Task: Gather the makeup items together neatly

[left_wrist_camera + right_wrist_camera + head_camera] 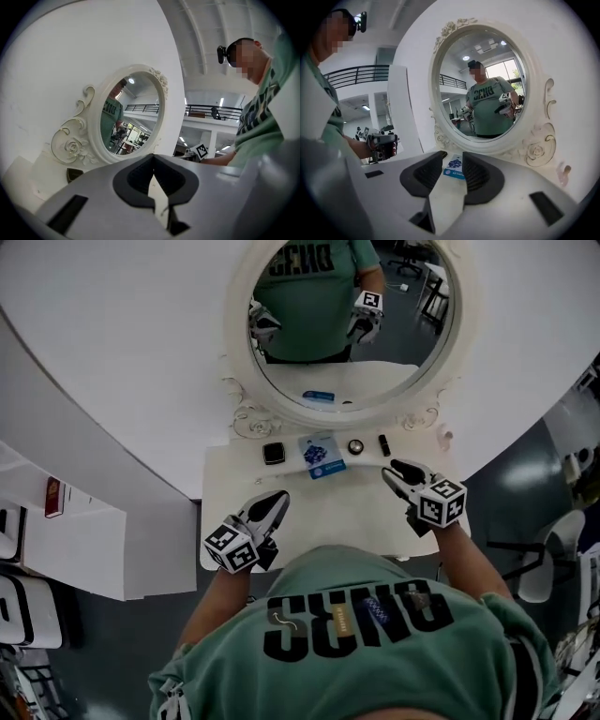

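Four makeup items lie in a loose row on the far side of the surface (328, 517), under the mirror (281, 395): compact (273, 453), blue packet (322, 455), round pot (355, 446) and lipstick (384, 444), each apart from the next. The gathering looks unstarted. The left gripper (278, 496) hovers nearer with its jaws together and empty. The right gripper (394, 468) has its jaws partly apart, holding nothing.
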